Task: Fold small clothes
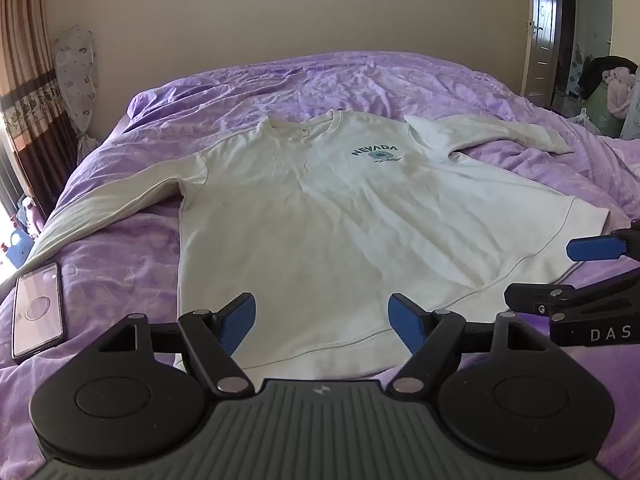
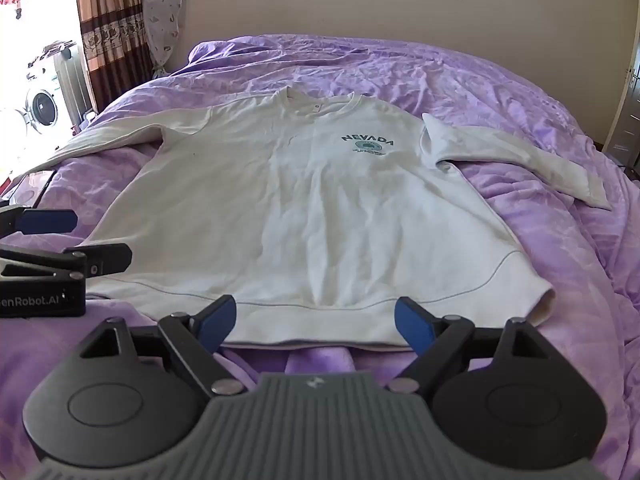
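A white long-sleeved sweatshirt (image 1: 320,208) with a blue "NEVADA" print lies flat, front up, on the purple bed cover (image 1: 360,80); both sleeves are spread outward. My left gripper (image 1: 322,312) hovers open over the hem, left of its middle, with nothing between the blue pads. My right gripper (image 2: 316,316) is also open, just above the hem of the sweatshirt (image 2: 312,200), nearer the right corner. Each gripper shows in the other's view: the right gripper (image 1: 540,274) by the hem's right corner, the left gripper (image 2: 102,238) by the left one.
A phone (image 1: 38,312) lies on the bed cover left of the sweatshirt, screen lit. A curtain (image 2: 108,20) and a washing machine (image 2: 40,106) stand beyond the bed's left side. A door (image 1: 544,28) is at the far right. The wall runs behind the bed.
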Demonstrator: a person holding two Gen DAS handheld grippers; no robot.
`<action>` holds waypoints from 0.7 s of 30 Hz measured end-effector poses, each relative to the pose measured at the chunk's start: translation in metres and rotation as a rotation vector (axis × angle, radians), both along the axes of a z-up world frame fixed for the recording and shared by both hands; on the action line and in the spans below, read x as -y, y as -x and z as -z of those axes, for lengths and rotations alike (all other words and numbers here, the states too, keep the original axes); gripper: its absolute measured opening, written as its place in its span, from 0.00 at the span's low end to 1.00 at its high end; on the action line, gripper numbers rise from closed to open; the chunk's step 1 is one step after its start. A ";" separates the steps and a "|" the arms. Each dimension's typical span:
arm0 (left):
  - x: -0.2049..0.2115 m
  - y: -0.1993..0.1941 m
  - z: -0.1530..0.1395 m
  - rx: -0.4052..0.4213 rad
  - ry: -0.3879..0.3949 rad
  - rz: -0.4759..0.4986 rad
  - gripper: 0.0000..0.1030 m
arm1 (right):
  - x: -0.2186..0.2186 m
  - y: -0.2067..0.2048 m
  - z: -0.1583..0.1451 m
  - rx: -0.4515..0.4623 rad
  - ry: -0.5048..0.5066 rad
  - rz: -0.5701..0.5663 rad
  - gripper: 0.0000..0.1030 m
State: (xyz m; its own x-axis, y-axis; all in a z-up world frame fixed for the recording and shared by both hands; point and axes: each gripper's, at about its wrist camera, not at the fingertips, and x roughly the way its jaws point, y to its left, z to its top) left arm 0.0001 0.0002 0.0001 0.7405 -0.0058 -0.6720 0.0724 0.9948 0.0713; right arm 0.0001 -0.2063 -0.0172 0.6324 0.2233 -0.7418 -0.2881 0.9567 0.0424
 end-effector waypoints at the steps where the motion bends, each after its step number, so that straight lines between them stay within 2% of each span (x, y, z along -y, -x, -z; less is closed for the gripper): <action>1: 0.000 0.000 0.000 -0.001 0.000 0.000 0.86 | 0.000 0.000 0.000 -0.001 0.003 0.000 0.80; 21: 0.000 0.000 0.000 -0.009 -0.004 -0.002 0.86 | -0.001 -0.001 0.002 -0.001 -0.001 0.000 0.80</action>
State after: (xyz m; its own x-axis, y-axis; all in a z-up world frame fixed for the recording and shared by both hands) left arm 0.0002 0.0002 0.0002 0.7348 -0.0014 -0.6783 0.0711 0.9947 0.0749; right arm 0.0013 -0.2049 -0.0191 0.6318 0.2241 -0.7420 -0.2882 0.9566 0.0435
